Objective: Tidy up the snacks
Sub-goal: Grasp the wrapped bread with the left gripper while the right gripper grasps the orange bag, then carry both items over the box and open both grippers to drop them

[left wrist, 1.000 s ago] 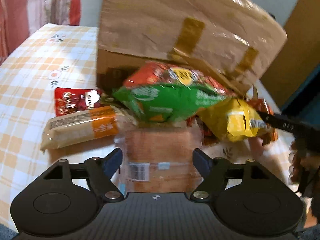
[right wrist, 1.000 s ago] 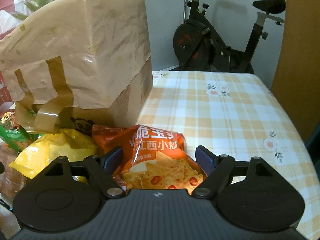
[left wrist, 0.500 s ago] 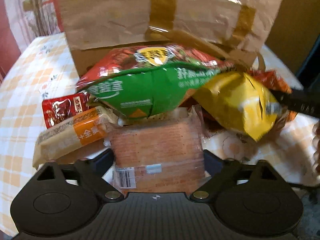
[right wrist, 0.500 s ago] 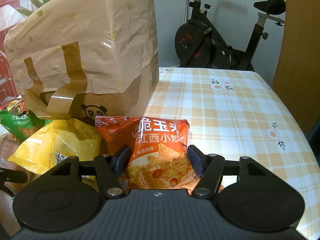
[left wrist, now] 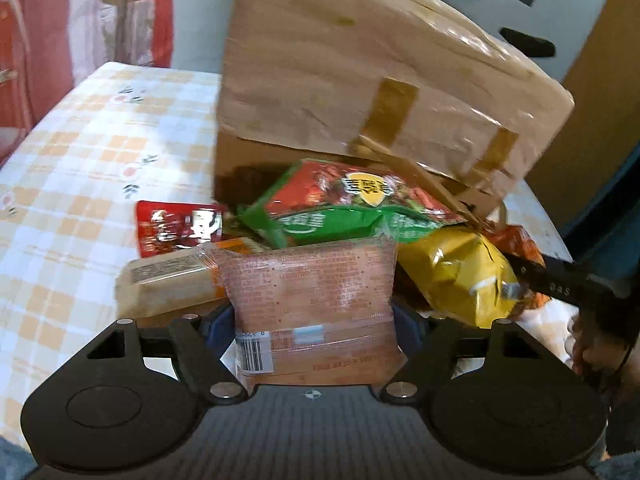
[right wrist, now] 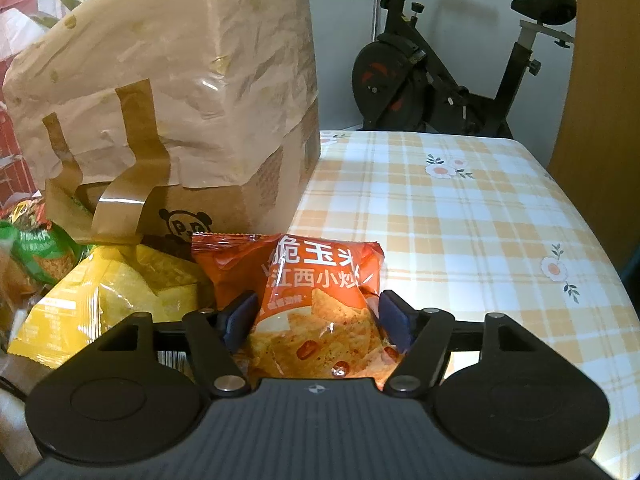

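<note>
My left gripper (left wrist: 314,320) is shut on a pale orange clear-wrapped snack pack (left wrist: 312,300) and holds it upright, lifted in front of the snack pile. Behind it lie a green and red bag (left wrist: 344,208), a yellow bag (left wrist: 460,276), a beige bar pack (left wrist: 168,284) and a small red packet (left wrist: 176,228). My right gripper (right wrist: 316,320) is shut on an orange corn chip bag (right wrist: 316,292), beside the yellow bag (right wrist: 108,292). A brown cardboard box (left wrist: 360,80) lies tipped behind the pile; it also shows in the right wrist view (right wrist: 172,92).
The table has an orange checked cloth (right wrist: 460,220), bare to the right of the box and on the left (left wrist: 80,160). An exercise bike (right wrist: 460,68) stands beyond the far edge. My right gripper's black body (left wrist: 560,284) reaches in from the right.
My left gripper has closed on the pale orange pack and raised it upright. My right gripper has closed further on the orange chip bag.
</note>
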`<state>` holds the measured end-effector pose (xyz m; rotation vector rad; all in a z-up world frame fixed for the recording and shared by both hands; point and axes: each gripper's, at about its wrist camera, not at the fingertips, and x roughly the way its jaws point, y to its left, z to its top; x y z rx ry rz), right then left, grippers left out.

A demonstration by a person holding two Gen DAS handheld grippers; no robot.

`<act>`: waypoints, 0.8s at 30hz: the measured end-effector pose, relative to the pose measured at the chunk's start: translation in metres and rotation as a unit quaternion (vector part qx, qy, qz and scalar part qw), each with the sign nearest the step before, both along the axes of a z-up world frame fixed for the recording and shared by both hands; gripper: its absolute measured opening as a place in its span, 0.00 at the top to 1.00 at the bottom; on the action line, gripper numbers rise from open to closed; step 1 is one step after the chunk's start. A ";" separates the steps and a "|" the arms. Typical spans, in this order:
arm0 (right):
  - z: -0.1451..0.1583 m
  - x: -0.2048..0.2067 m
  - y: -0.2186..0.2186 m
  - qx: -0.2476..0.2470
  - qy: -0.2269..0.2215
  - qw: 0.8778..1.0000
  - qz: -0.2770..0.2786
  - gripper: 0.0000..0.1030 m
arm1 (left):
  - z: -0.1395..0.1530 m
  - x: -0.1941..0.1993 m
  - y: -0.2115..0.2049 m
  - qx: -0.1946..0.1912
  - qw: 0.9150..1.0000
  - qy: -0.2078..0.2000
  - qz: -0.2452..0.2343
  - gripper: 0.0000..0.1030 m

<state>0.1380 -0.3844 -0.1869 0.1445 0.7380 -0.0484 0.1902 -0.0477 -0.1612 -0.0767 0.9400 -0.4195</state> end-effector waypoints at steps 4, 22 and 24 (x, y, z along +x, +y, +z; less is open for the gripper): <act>0.002 -0.002 0.001 -0.006 -0.002 1.000 0.005 0.41 | 0.008 -0.002 0.018 -0.007 1.000 -0.005 0.019 0.23; 0.030 -0.020 -0.021 -0.014 -0.038 0.998 -0.045 0.48 | 0.045 -0.004 0.060 -0.004 0.994 -0.052 0.098 0.23; 0.036 -0.020 -0.024 -0.015 -0.050 0.998 -0.046 0.48 | 0.052 -0.002 0.060 -0.002 0.993 -0.064 0.098 0.23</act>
